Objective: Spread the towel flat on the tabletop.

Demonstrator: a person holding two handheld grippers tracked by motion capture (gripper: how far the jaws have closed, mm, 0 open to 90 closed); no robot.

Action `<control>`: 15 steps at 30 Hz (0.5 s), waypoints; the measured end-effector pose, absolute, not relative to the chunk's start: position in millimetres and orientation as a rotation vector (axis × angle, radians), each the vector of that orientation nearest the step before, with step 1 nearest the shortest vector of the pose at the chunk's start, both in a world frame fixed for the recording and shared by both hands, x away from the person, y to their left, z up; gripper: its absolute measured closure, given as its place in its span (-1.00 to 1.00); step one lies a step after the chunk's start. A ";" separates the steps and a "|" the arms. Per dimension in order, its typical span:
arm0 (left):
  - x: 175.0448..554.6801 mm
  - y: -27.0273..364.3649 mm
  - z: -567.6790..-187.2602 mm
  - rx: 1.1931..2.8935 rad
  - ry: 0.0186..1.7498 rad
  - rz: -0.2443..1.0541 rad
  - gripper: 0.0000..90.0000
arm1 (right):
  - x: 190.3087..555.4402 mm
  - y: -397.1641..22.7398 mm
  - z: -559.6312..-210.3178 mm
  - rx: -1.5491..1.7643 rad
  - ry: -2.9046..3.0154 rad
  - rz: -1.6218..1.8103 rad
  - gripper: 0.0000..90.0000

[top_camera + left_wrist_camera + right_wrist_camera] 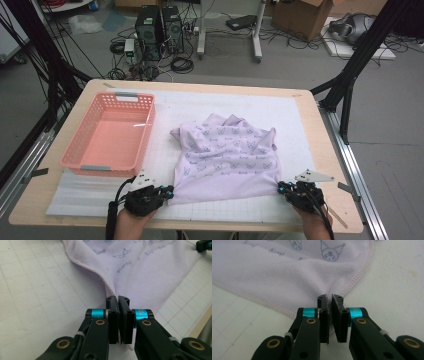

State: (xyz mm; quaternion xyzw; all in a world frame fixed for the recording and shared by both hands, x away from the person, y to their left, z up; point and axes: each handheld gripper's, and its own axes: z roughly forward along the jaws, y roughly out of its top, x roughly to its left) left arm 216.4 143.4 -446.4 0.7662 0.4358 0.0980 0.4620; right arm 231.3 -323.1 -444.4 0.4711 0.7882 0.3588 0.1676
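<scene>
At the bottom of the frame, the left gripper [169, 191] and right gripper [281, 187] each clamp a near corner of the lilac printed cloth [225, 157]. It lies rumpled at centre on the white mat [280, 112]; folding seems barely begun. An empty pink basket [80, 159] sits upper left, not in the way.

My left gripper [169, 191] and right gripper [281, 187]: black bodies, black flat jaws, teal collars at the jaw pivots, brass-ringed screws on the arms, white zip ties. Grey three-cornered plate atop each. Black cable trails from each along my bare forearms.
</scene>
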 end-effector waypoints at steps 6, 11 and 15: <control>208.2 141.3 -452.1 1.902 1.064 0.237 0.93 | 217.2 -330.1 -447.4 1.337 2.232 1.075 0.88; 199.8 143.4 -452.5 1.898 1.058 0.221 0.93 | 202.1 -333.7 -443.7 1.336 2.244 1.082 0.88; 186.9 150.2 -450.7 1.896 1.050 0.196 0.93 | 187.6 -336.3 -440.2 1.326 2.265 1.083 0.88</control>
